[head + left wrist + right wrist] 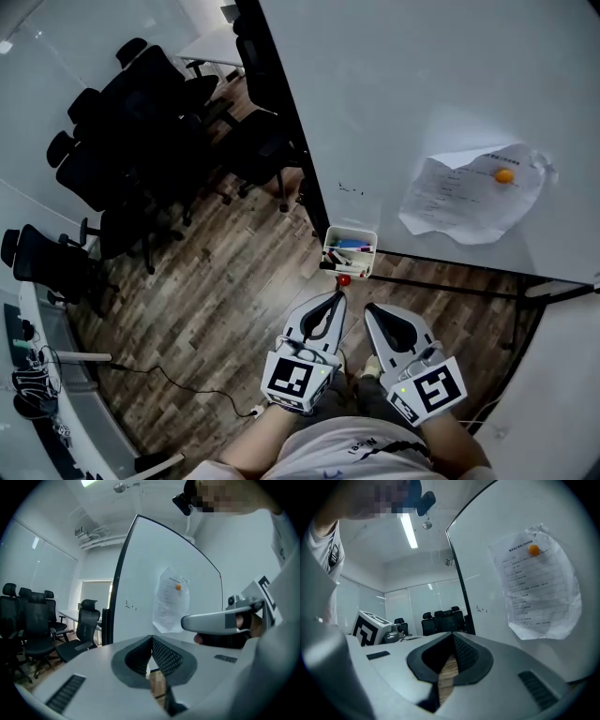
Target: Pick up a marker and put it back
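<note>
Across the wooden floor (225,300) on the left stands a cluster of black office chairs (141,131). They overlap too much for an exact count, though at least five backs can be made out. One dark cable (178,380) trails over the boards toward a pale desk (56,394) at the lower left.

The left gripper (336,298) is low in the middle of the head view. Its jaws are pressed together at the tips with nothing between them. It carries one cube (298,378) with a black-and-white square marker and no readable letters.

Just beyond its tip, one white tray (328,246) hangs on the lower edge of the whiteboard (422,84), near that board's left corner. The markers (352,245) lie inside the tray. One is blue, and the others are too small to count. One small red round thing (344,279) sits just under the tray. A few tiny dark marks (352,187) are on the board above it, and they are not legible.

The right gripper (371,311) is just beside the left one. Its jaws also meet at the tips and hold nothing, and only floor shows through the gap behind them. Its single cube (433,389) has another square marker.

Further right on the board, one orange magnet (504,175) pins one crumpled sheet of paper (464,202). It has printed lines, and the print is too fine to read.
</note>
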Motion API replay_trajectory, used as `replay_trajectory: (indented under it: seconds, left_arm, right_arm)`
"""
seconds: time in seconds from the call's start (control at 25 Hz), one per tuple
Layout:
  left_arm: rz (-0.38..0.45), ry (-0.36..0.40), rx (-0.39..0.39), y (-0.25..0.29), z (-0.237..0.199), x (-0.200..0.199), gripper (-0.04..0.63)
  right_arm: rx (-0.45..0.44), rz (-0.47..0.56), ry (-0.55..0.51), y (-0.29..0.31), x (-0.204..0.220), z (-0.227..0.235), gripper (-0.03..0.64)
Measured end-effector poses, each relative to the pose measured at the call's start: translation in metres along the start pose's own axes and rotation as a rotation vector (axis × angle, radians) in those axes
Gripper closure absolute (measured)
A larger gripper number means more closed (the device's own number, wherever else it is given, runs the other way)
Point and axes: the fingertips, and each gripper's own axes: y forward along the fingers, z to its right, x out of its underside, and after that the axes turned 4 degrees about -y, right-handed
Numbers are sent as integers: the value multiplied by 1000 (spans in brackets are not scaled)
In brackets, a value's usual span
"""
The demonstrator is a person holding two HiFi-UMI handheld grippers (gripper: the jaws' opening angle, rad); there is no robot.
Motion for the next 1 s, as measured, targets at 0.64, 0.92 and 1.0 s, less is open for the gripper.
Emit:
replay_trajectory:
  seconds: [0.64,0.92,1.0]
  left_arm:
    - [-67,8,36,49,-68,57,583]
    - [-103,-34,-16,62,-101,88,495]
    - [-106,-44,-22,65,-108,95,475]
  right_arm:
    - [114,-68,46,47,44,21,604]
    - [138,-94,51,57,61,24,604]
    - [142,-100,50,60,64,25,604]
